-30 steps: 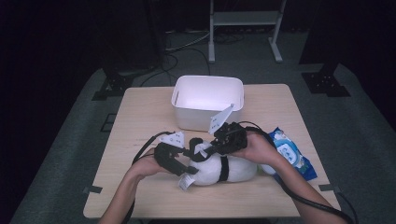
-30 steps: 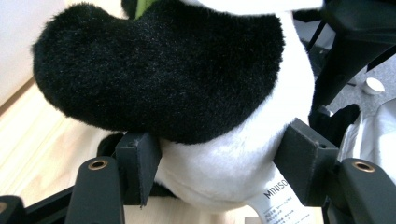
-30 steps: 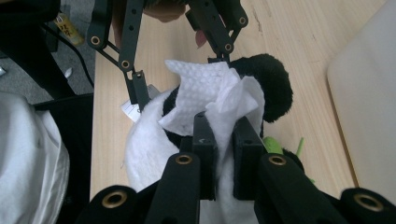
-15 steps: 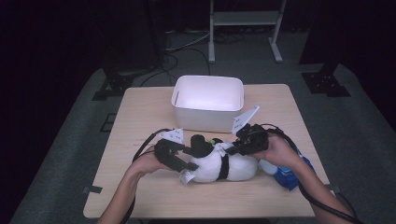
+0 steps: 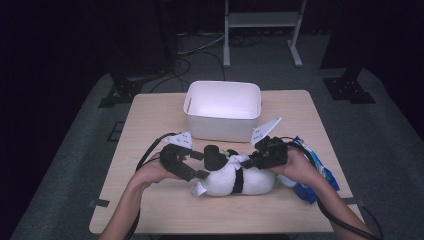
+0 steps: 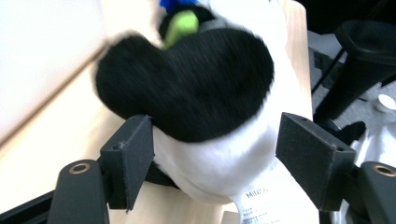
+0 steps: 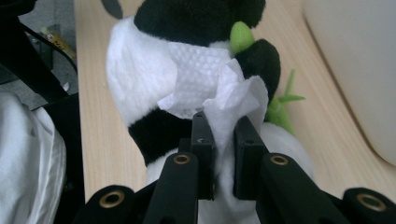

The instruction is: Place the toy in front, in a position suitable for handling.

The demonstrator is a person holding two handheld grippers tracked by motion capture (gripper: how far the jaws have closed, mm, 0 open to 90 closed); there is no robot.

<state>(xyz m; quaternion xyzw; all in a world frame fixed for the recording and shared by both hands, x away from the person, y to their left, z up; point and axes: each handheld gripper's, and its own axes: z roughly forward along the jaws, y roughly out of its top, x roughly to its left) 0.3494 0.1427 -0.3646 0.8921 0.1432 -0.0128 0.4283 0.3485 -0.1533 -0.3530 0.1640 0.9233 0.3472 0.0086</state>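
Note:
A black-and-white panda plush [image 5: 250,181] lies on its side on the wooden table [image 5: 160,120]. My left gripper [image 5: 197,167] is at its left end. Its jaws have just been opening and now stand open around the plush's black-and-white end [image 6: 210,93], the pads [image 6: 308,154] no longer squeezing it. My right gripper [image 5: 252,159] is above the plush's middle, shut on a crumpled white wipe [image 7: 210,79] that rests against the plush's white fur [image 7: 135,70]. A green leaf detail [image 7: 240,36] shows on the toy.
A white plastic bin [image 5: 222,125] stands just behind the plush, its wall [image 7: 355,60] close to the right gripper. A blue wipes pack [image 5: 320,175] lies at the table's right edge under the right forearm. The floor drops off dark around the table.
The right gripper has shifted to the right and slightly down along the plush, and the right hand now covers part of the blue pack. The left hand has stayed in place.

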